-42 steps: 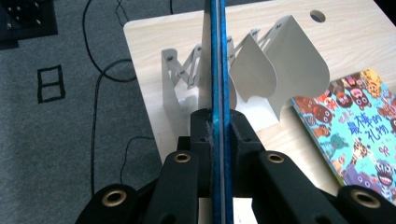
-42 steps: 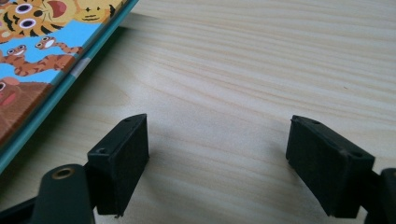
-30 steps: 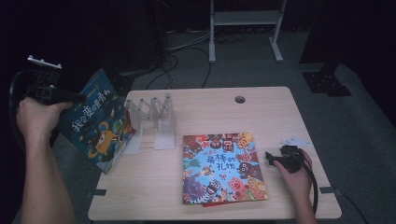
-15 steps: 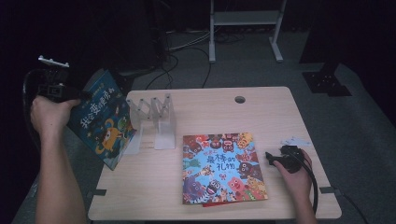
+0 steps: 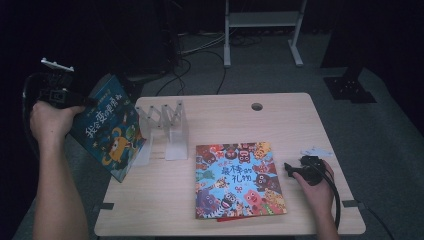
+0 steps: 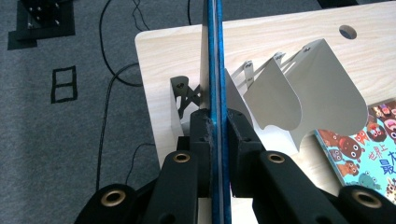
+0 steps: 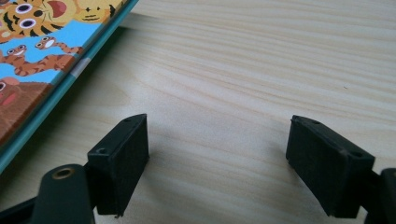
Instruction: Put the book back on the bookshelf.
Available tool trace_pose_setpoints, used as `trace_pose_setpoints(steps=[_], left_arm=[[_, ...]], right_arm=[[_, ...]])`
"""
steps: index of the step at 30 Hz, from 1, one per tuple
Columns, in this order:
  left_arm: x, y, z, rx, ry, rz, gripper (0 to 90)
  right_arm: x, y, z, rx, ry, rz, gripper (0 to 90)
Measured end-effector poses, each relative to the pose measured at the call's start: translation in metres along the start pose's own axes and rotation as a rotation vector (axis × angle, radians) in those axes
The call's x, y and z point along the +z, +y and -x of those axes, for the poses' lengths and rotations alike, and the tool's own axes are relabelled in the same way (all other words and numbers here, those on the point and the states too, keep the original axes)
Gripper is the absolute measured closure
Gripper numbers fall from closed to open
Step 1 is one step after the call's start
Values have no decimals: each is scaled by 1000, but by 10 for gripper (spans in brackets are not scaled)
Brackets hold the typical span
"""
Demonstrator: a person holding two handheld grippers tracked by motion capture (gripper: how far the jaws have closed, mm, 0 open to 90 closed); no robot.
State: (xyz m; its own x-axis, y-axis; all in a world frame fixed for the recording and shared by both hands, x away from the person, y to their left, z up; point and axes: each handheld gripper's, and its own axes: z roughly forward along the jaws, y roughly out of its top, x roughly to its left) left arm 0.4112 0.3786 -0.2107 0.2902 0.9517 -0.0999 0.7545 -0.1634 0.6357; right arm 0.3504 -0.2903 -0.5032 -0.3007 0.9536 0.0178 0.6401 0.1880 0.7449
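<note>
Lifted higher at the frame's left edge, the blue book [image 5: 107, 135] is being held clamped by the left gripper [image 6: 215, 140], seemingly for the white rack [image 5: 162, 125]. The right gripper [image 7: 217, 163] is being rested open beside the flat book [image 5: 237, 180].

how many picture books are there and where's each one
2. A blue book is held off the table's left edge, clamped in the left claw. A second book lies flat on the table near the right claw.
</note>
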Motion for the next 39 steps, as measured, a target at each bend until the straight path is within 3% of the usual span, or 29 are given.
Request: trace_pose_setpoints(steps=[9, 19, 28, 39], left_arm=[[-8, 0, 0, 2, 7, 18, 817], [-31, 7, 6, 27, -1, 55, 853], [-24, 4, 11, 54, -33, 25, 900], [-5, -6, 33, 125, -75, 7, 897]], right_arm=[[0, 0, 0, 0, 0, 0, 203], [0, 0, 0, 0, 0, -1, 203], [0, 0, 0, -1, 0, -1, 203], [0, 0, 0, 0, 0, -1, 203]])
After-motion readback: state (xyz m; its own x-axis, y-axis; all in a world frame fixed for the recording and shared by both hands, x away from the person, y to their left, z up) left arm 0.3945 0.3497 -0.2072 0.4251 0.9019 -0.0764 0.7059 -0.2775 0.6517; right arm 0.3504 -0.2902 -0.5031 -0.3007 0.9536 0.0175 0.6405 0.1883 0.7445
